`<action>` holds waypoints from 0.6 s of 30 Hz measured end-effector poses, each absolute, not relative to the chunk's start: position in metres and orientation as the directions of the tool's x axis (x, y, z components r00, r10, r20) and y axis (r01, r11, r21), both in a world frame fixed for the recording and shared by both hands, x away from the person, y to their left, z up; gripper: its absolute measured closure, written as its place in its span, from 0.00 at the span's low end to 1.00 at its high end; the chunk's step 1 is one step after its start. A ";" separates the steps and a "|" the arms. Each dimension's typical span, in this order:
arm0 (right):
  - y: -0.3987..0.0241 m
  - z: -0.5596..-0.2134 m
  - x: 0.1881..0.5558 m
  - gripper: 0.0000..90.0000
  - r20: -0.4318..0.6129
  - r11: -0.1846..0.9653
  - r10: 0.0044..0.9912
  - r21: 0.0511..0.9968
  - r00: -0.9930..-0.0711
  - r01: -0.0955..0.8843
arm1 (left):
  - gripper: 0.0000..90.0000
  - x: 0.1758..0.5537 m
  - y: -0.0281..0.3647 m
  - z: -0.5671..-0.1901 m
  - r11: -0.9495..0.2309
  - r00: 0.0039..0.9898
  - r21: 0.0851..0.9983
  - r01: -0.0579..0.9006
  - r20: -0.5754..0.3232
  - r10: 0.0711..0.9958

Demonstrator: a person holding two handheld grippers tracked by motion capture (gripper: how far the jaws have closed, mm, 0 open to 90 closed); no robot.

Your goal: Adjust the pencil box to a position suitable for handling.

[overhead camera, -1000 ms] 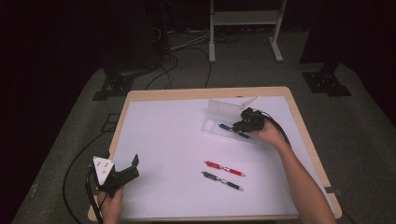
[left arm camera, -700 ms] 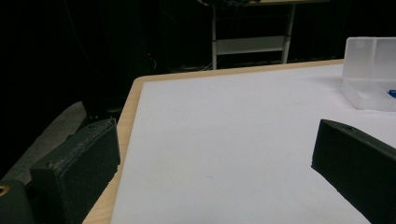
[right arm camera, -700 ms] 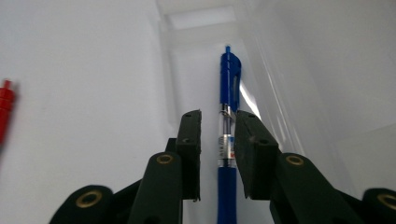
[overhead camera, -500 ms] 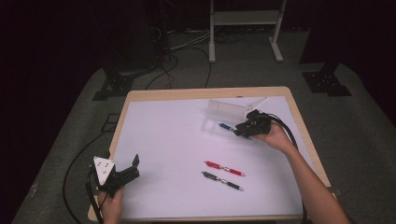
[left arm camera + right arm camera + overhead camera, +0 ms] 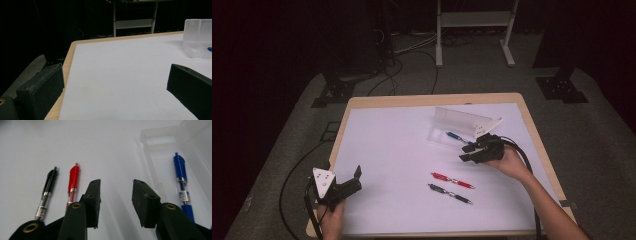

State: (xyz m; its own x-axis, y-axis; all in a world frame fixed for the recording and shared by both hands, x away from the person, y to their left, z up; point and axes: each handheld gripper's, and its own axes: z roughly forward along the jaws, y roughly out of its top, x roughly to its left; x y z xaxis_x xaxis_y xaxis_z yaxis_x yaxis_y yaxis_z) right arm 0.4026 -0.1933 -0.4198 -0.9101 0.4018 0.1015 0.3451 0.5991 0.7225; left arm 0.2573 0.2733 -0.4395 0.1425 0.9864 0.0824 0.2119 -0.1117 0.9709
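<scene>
Table [image 5: 377, 150] with white top and pale wood edge, dark floor around. Clear plastic case [image 5: 457, 131] at far right of the top, lid standing open on its far side; seen also at the right edge of the left gripper view [image 5: 197, 40]. Blue pen [image 5: 455, 136] lying inside the case tray, clearer in the right gripper view [image 5: 183, 185], tip pointing away from the camera. Right gripper [image 5: 472, 152] held just near of the case, between case and loose pens, hovering above the white top; jaws parted a moderate gap, nothing between them [image 5: 116, 195]. Red pen [image 5: 452, 180] and black pen [image 5: 449, 193] lying side by side on the top, near of the right gripper, close together but apart; red one farther, black one nearer. In the right gripper view, red pen [image 5: 73, 183] just beside the left jaw, black pen [image 5: 47, 192] left of it. Left gripper [image 5: 352, 181] at the near left corner of the table, well apart from pens and case; jaws spread wide, empty [image 5: 112, 82], white top showing between them. Grey 3-cornered plate on top of each gripper.
</scene>
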 end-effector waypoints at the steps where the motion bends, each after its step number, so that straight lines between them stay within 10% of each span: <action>1: -0.193 -0.420 0.400 0.63 0.106 0.598 0.398 0.723 -0.911 0.345 | 0.00 0.257 0.273 -0.439 -0.113 0.142 0.971 0.212 0.084 0.986; 18: -0.177 -0.432 0.362 0.59 0.099 0.610 0.362 0.727 -0.927 0.316 | 0.00 0.257 0.273 -0.439 -0.118 0.139 0.970 0.214 0.089 0.986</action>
State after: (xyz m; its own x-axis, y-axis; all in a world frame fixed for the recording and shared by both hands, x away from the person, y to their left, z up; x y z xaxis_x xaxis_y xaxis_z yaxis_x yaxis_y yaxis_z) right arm 0.3622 -0.1772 -0.4315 -0.9268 0.3623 0.0993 0.3162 0.6098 0.7267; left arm 0.2570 0.2734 -0.4393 0.1388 0.9863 0.0893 0.2142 -0.1179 0.9696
